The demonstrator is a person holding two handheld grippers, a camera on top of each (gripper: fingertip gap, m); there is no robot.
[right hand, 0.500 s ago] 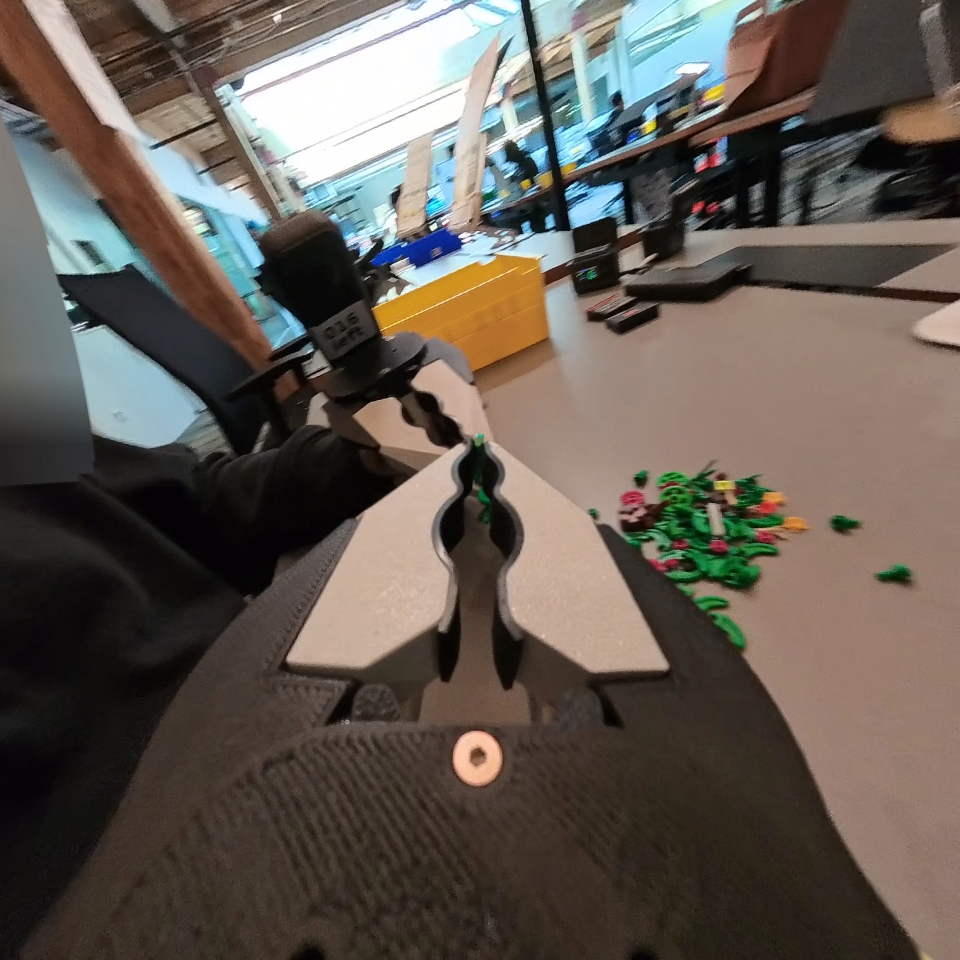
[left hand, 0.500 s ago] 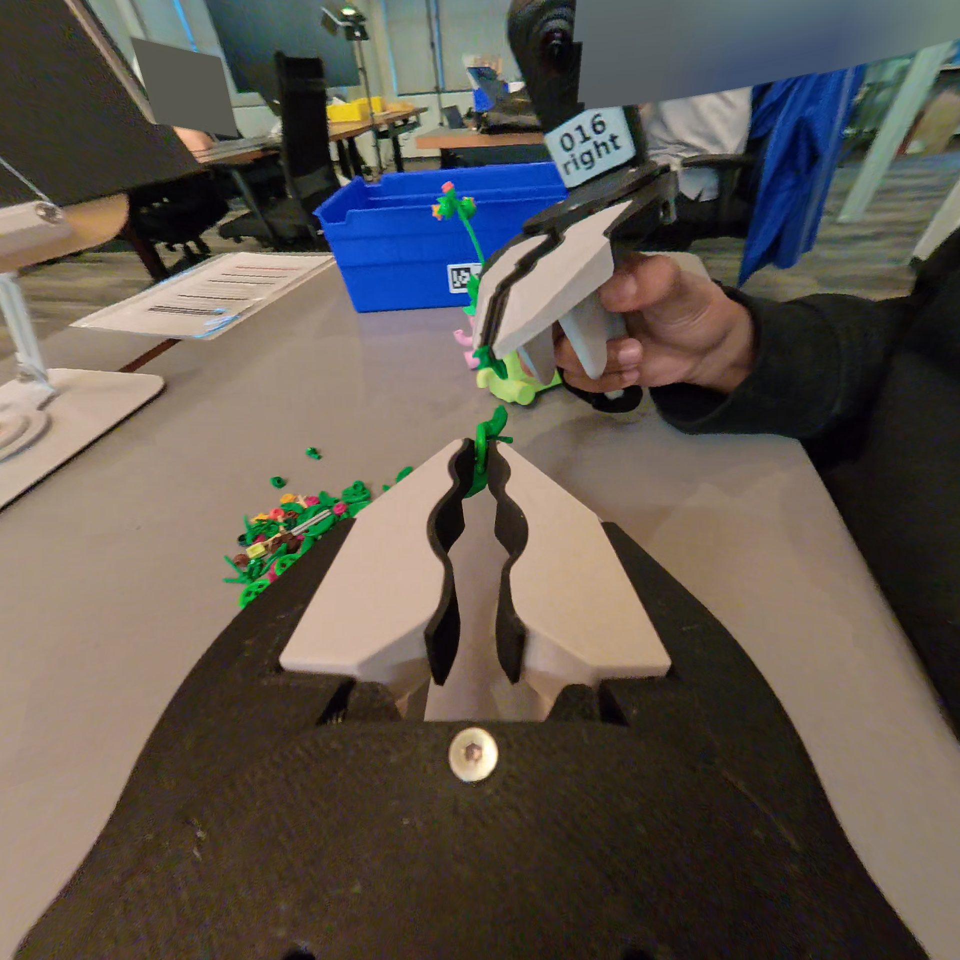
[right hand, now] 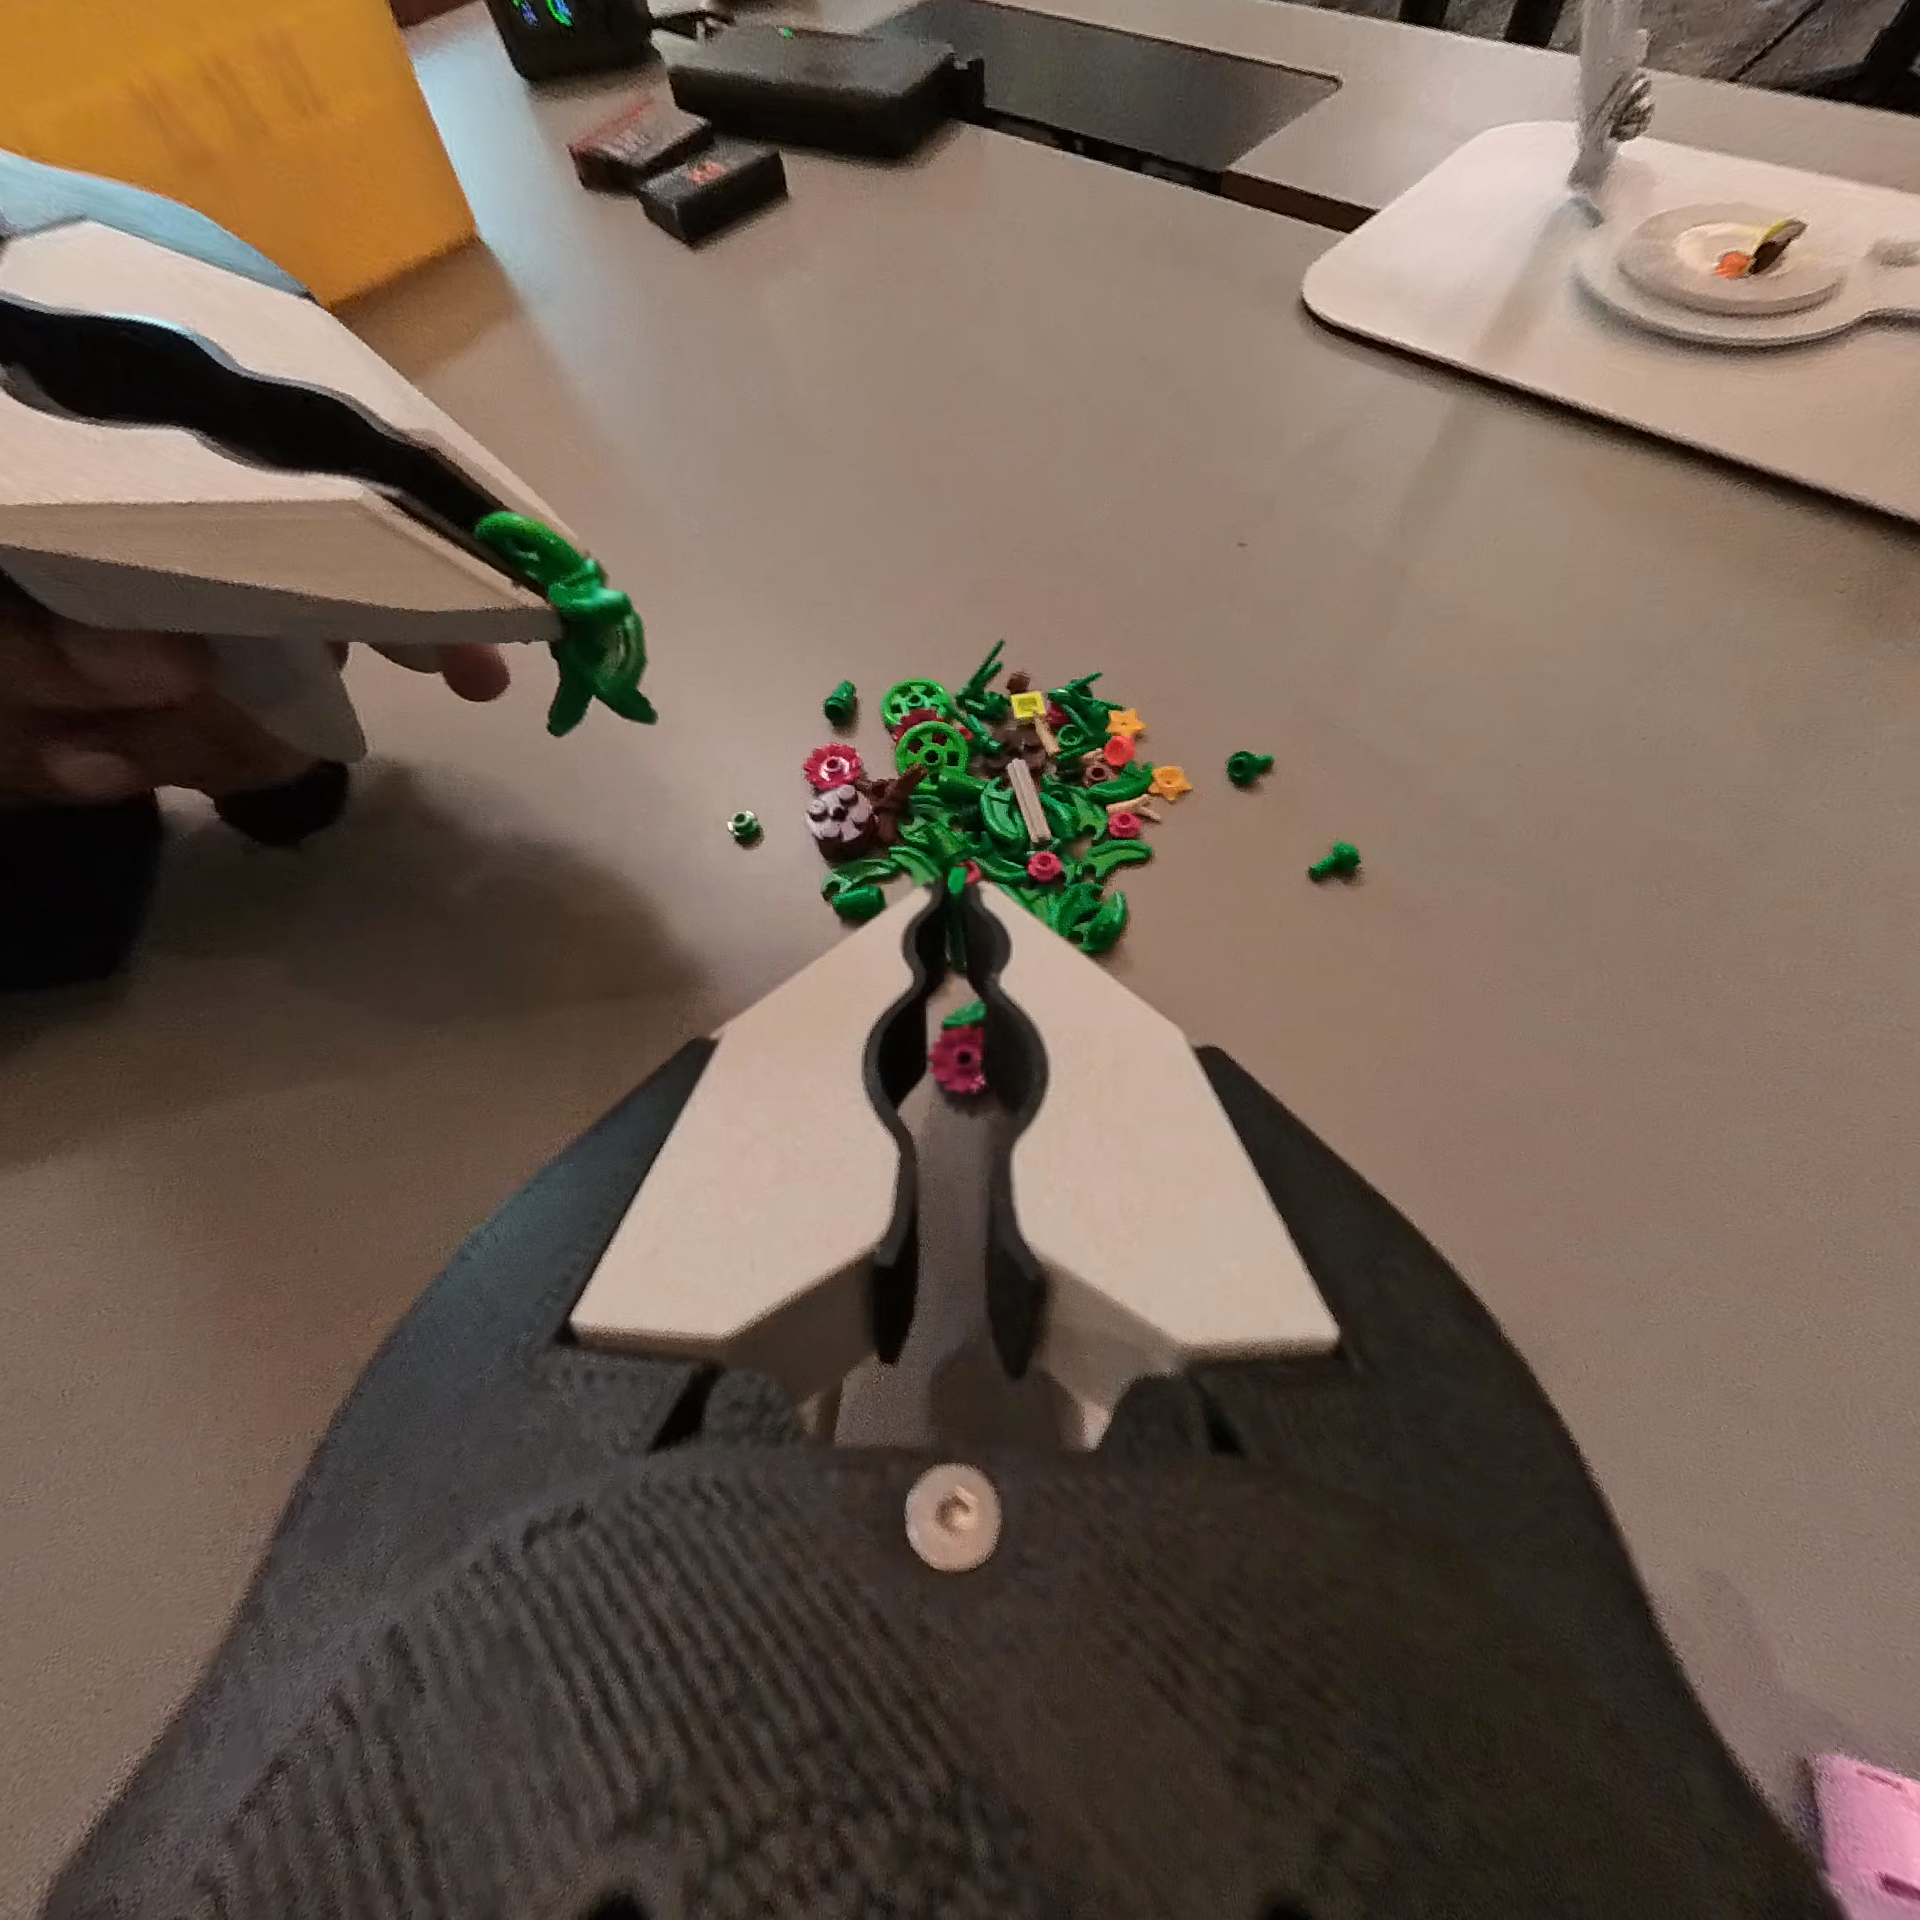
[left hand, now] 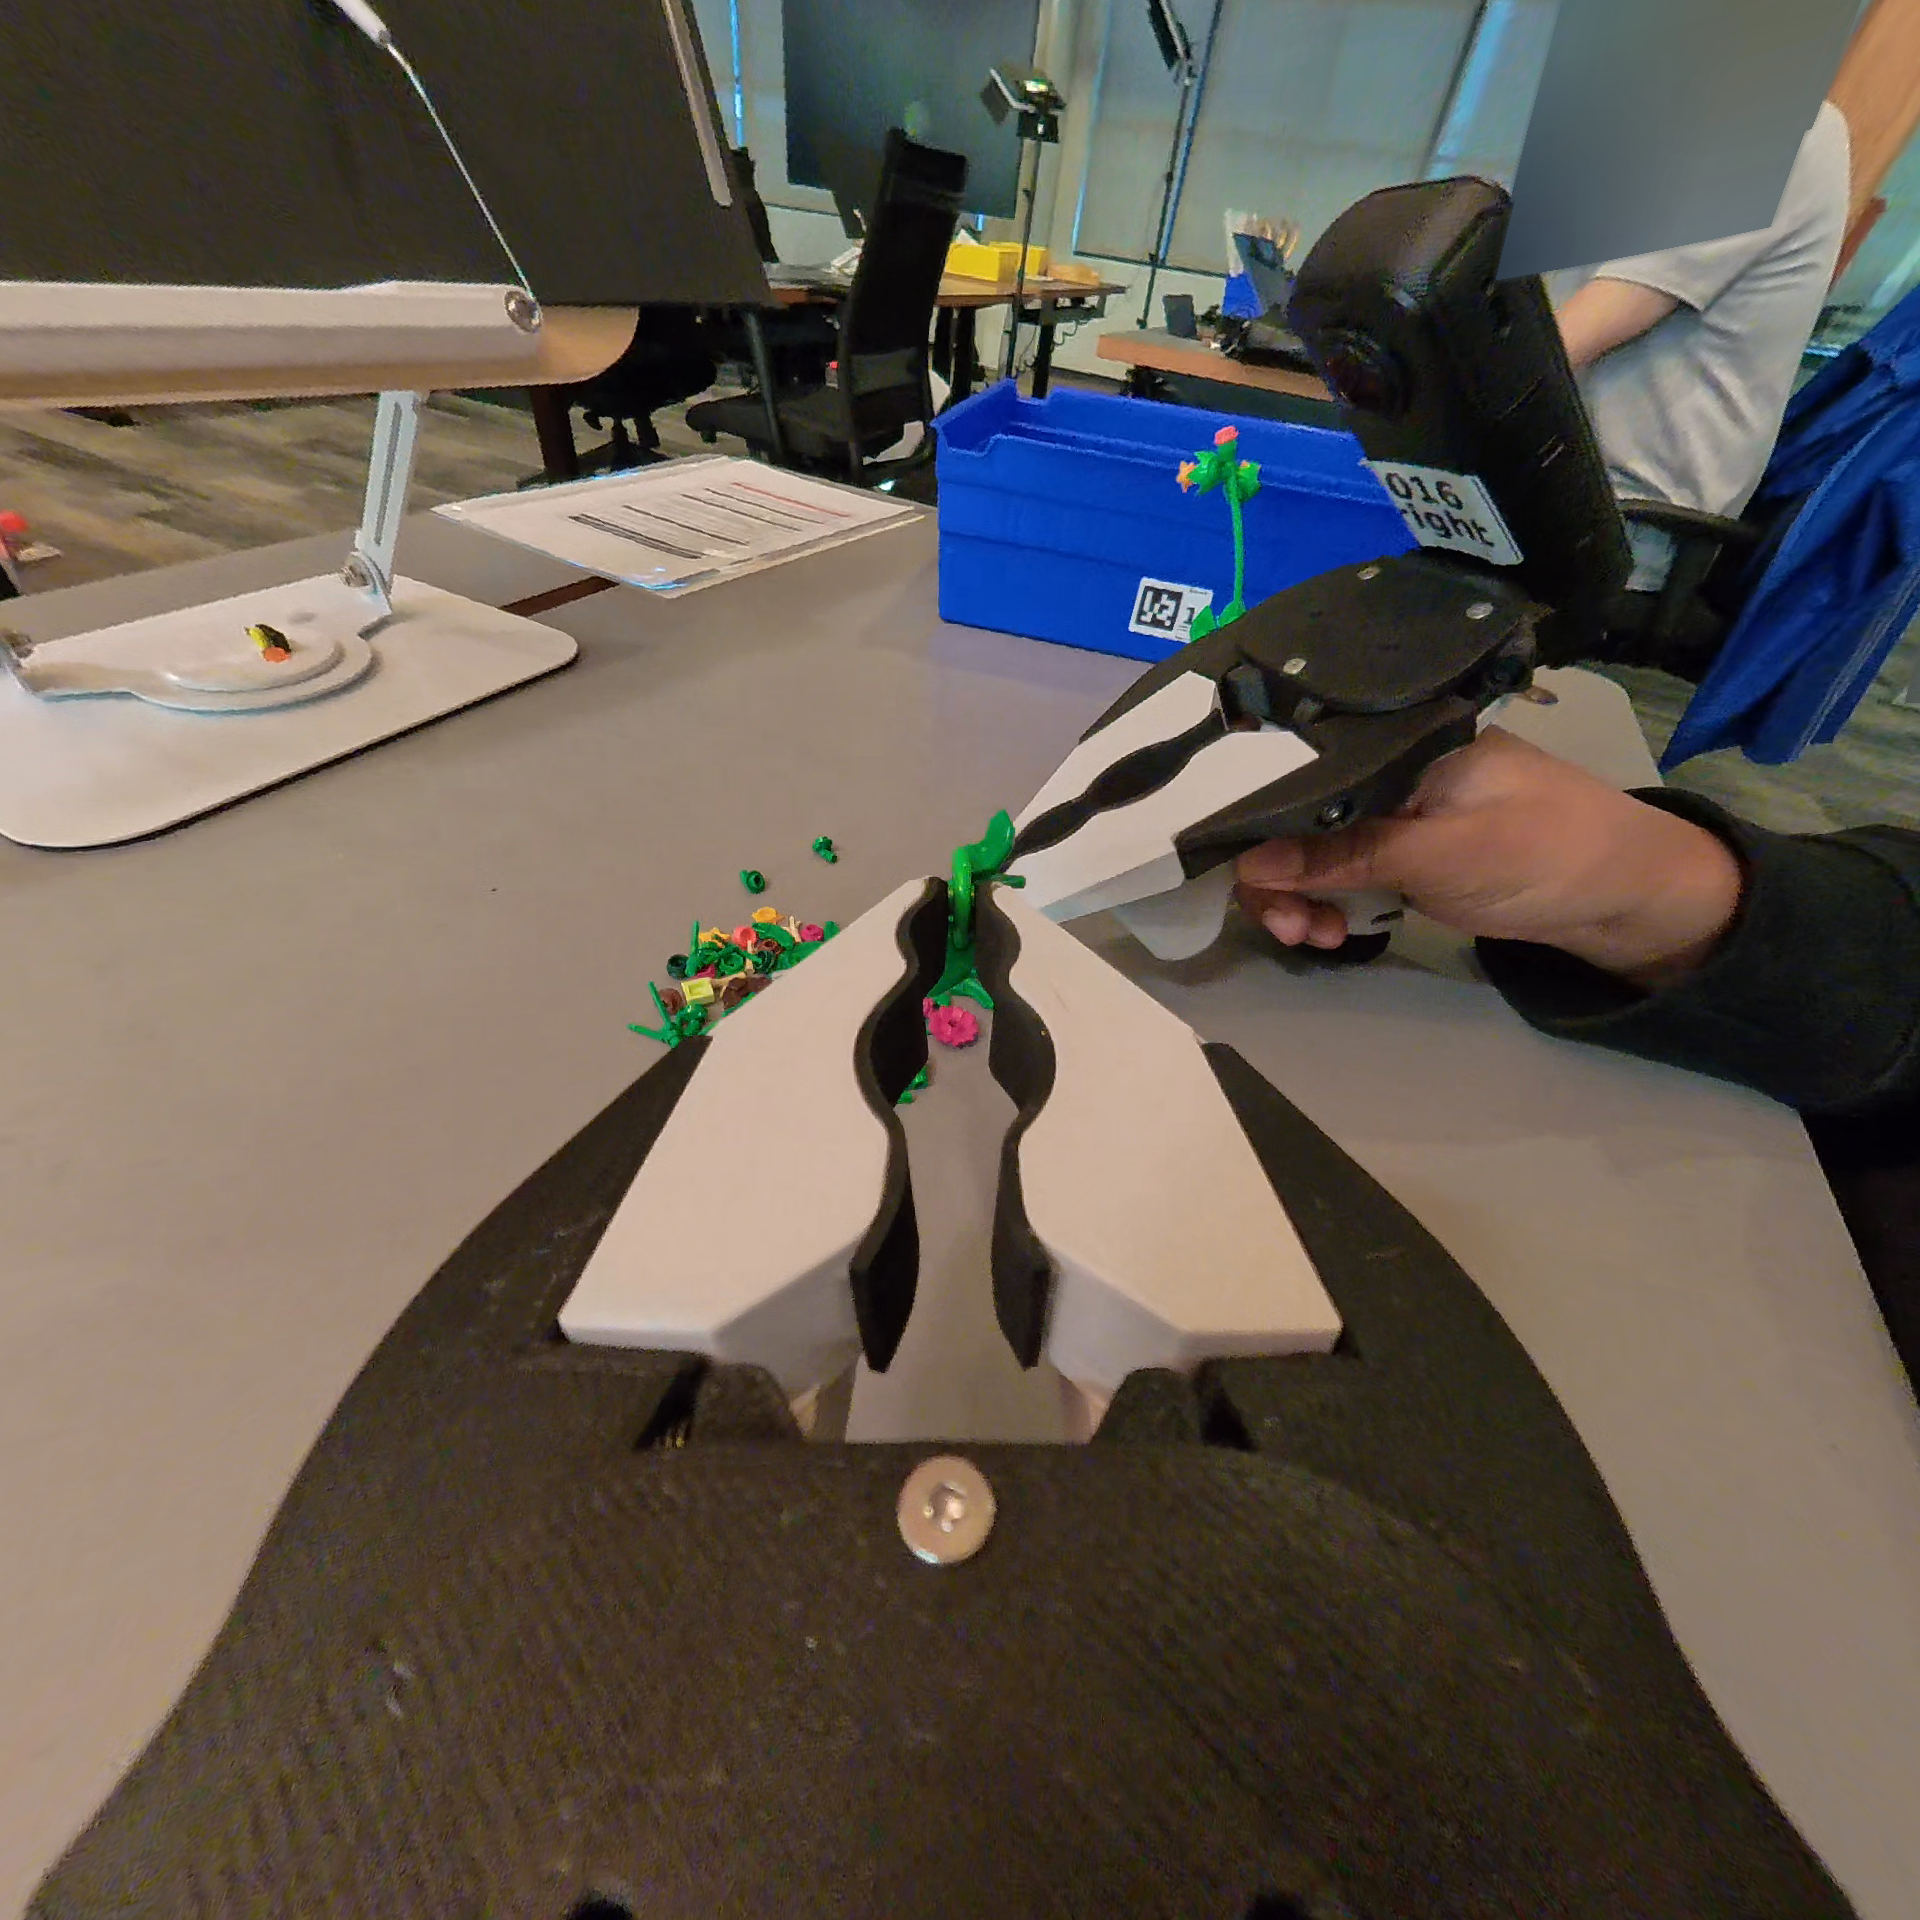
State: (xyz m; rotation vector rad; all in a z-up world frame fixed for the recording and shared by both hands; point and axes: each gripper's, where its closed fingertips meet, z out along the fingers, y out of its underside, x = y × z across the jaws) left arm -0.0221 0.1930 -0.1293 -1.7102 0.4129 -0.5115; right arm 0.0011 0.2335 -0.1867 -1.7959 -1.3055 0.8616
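Looking along my left gripper [left hand: 961, 904], I saw its jaws pinching a green leafy stem piece [left hand: 964, 914] at the very tips, a magenta flower [left hand: 951, 1023] hanging below so it stayed clear of the grey table [left hand: 312, 1039]. The right gripper [left hand: 1023, 831] sat just beside that stem, and a blue bin [left hand: 1039, 540] stood behind.

Through the right wrist view, my right gripper [right hand: 954, 914] had its jaws pressed on a thin green stem [right hand: 956, 925], poised over the pile of small plant bricks [right hand: 997, 800]. The left gripper [right hand: 540, 592] held its green piece [right hand: 597, 644] aloft, apart from the pile.
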